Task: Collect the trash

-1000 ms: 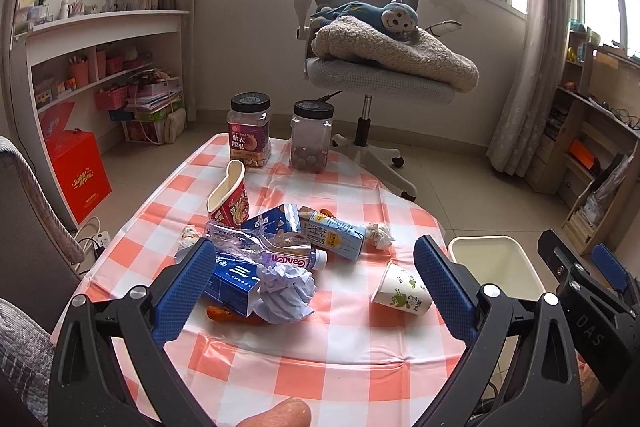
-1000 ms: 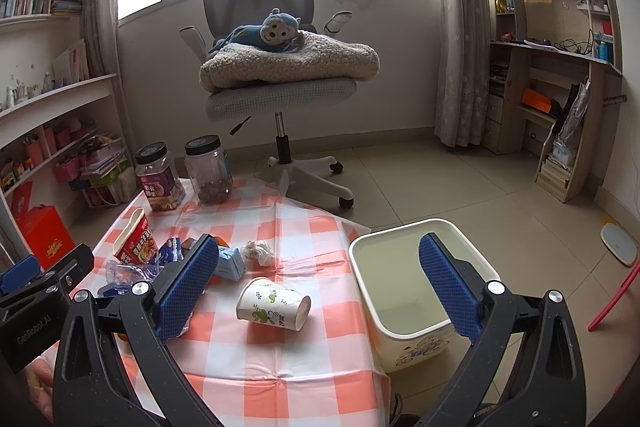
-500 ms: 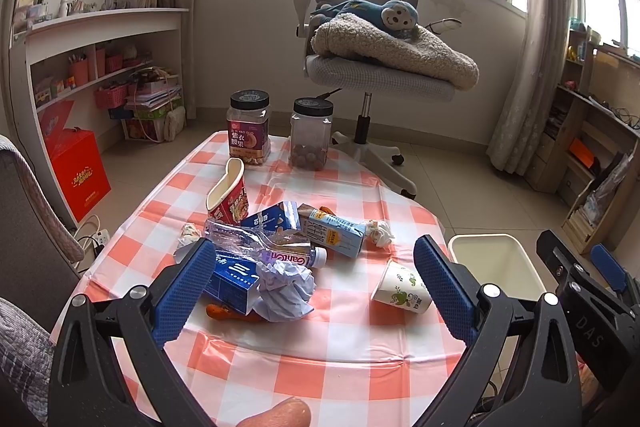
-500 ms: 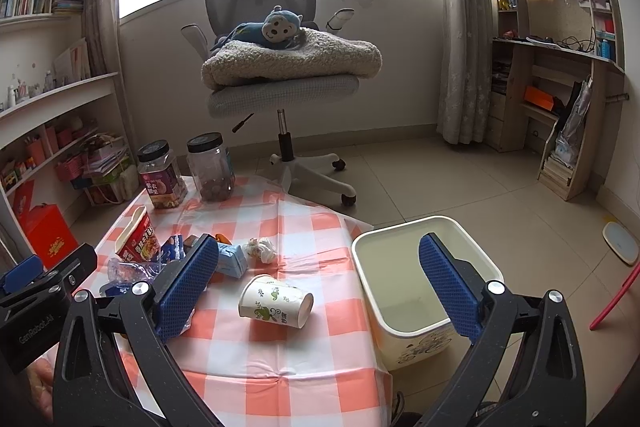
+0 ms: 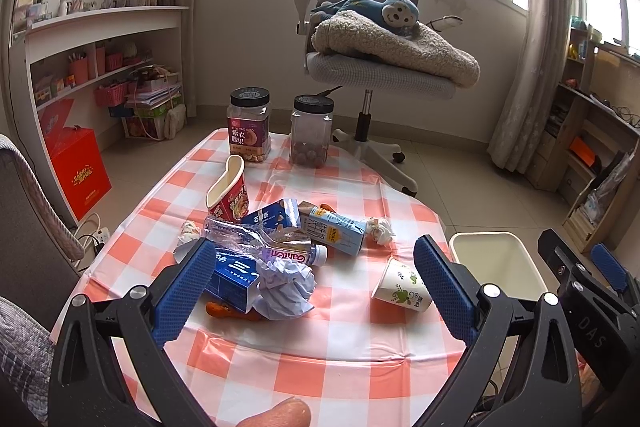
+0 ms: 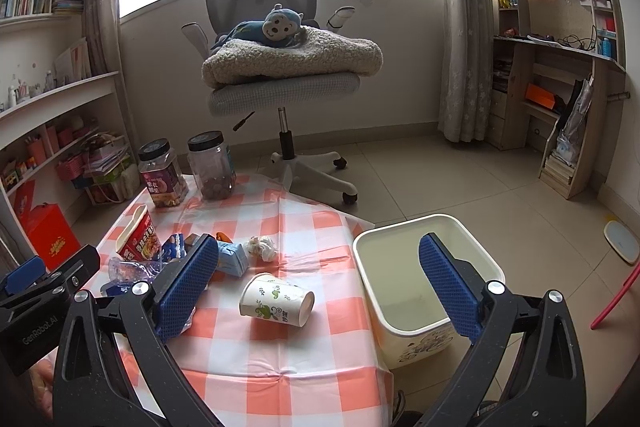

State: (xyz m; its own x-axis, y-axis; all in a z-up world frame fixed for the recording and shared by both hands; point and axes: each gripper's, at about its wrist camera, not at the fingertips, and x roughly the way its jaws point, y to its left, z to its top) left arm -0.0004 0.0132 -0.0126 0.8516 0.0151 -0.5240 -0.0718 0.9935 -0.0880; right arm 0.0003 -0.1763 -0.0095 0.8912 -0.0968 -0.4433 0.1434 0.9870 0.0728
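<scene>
Trash lies on the checked table [image 5: 340,359]: a tipped paper cup [image 5: 401,284] [image 6: 277,299], a crumpled paper ball [image 5: 285,286], a crushed plastic bottle [image 5: 260,247], a blue box [image 5: 234,273], a milk carton [image 5: 334,229] [image 6: 231,256], a red noodle cup [image 5: 229,194] [image 6: 138,239] and a tissue wad [image 5: 382,230] [image 6: 263,247]. A cream bin [image 6: 424,281] [image 5: 498,267] stands on the floor right of the table. My left gripper [image 5: 314,293] is open above the near table, empty. My right gripper [image 6: 318,285] is open and empty, above the table's right edge.
Two lidded jars [image 5: 249,125] [image 5: 310,133] stand at the table's far end. An office chair [image 5: 376,67] with a blanket and plush monkey is behind. Shelves [image 5: 88,67] line the left wall, a desk unit [image 6: 560,87] the right. A red box [image 5: 78,171] sits on the floor.
Both views have shifted very slightly; the trash and both open grippers stand as before.
</scene>
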